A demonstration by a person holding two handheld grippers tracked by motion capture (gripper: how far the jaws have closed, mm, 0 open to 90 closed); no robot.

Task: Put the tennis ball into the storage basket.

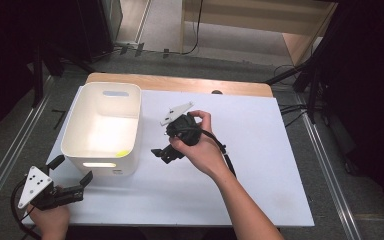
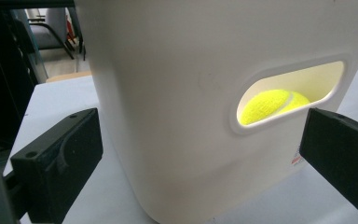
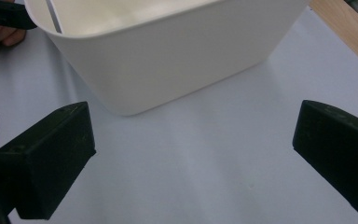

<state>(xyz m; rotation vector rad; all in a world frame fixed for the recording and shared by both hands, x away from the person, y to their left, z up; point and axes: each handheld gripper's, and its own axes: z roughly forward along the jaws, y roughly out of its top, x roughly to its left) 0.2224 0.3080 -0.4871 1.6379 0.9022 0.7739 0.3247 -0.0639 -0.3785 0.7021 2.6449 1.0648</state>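
Observation:
A white plastic bin (image 1: 80, 117) stands on the left part of the table; a yellow tennis ball (image 1: 122, 153) lies inside at its near right corner. In the left gripper view the ball (image 2: 272, 105) shows through the bin's (image 2: 168, 93) handle slot. My left gripper (image 1: 72, 170) is at the table's front left corner, open, aimed at the bin's near wall, holding nothing; its view has its jaws (image 2: 203, 140) spread wide. My right gripper (image 1: 161, 155) hovers just right of the bin, open and empty. The right gripper view has the bin (image 3: 168, 51) beyond the gripper (image 3: 191, 140).
A white sheet (image 1: 260, 165) covers the table, with a wooden edge (image 1: 180, 82) at the back. Dark stands and cables (image 1: 300, 80) lie on the floor at the far right. A metal rail (image 1: 10, 145) runs along the left. The left hand (image 3: 0, 32) appears beyond the bin.

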